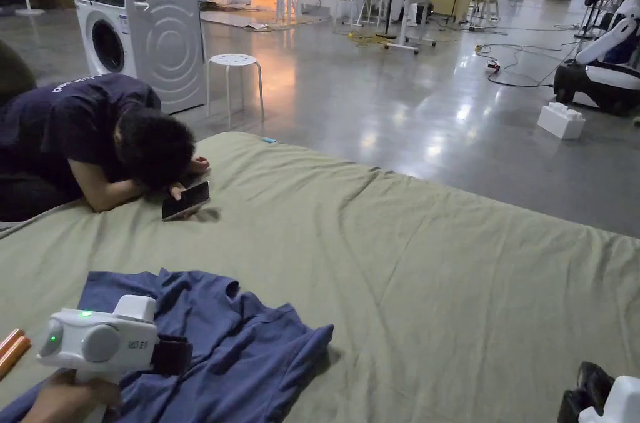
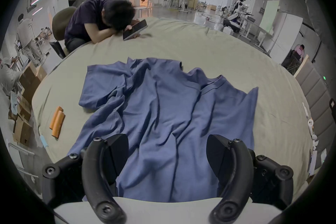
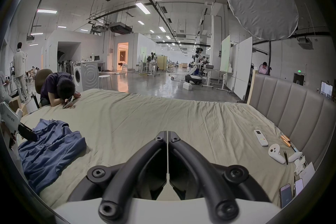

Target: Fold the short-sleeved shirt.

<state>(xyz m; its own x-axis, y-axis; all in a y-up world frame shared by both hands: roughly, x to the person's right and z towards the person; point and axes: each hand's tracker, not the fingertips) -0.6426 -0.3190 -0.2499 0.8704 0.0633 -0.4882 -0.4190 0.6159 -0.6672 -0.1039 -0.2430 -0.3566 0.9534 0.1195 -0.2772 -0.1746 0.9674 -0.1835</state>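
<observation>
The blue short-sleeved shirt [image 2: 163, 115] lies rumpled on the bed [image 1: 437, 268], near its front left part. The left gripper [image 2: 167, 155] hovers over the hem end with its fingers spread wide, holding nothing; the right gripper [image 3: 167, 151] sits well off to the side, fingers pressed together and empty. The fabric looks light and limp (it will sag and crease), so pinching a hem corner or a shoulder seam seems wisest.
</observation>
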